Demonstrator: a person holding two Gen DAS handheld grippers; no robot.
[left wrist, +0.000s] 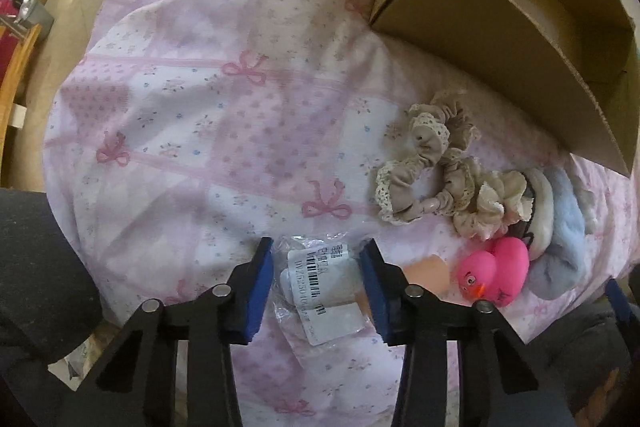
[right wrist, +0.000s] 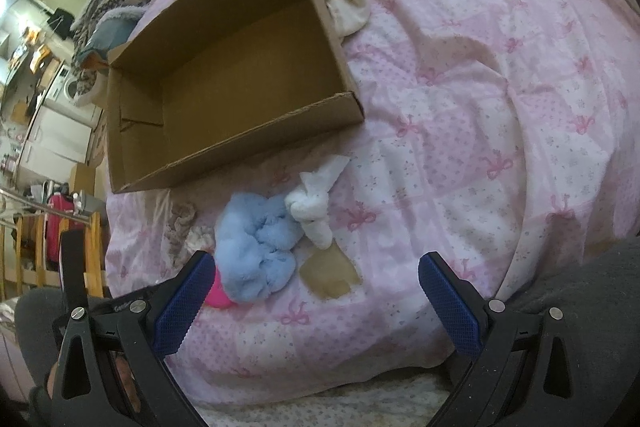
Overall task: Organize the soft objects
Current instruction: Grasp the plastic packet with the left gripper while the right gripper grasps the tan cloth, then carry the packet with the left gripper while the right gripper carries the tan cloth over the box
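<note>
Now left tongs (left wrist: 316, 281) straddling plastic packet (left wrist: 316, 291), cardboard box (right wrist: 224, 75) open beyond.

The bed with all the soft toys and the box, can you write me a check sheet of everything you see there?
Surface: pink bow-print quilt, rumpled.
Job's things: open brown cardboard box, nothing inside; fluffy blue cloth; knotted white cloth; beige lace scrunchies; pink rubber duck.
Clutter: clear barcode-labelled plastic packet between the left tongs.
Grippers: left tongs open around the packet; right tongs open, holding nothing.
Cables: nothing seen.
Surroundings: wooden rail, room furniture.
</note>
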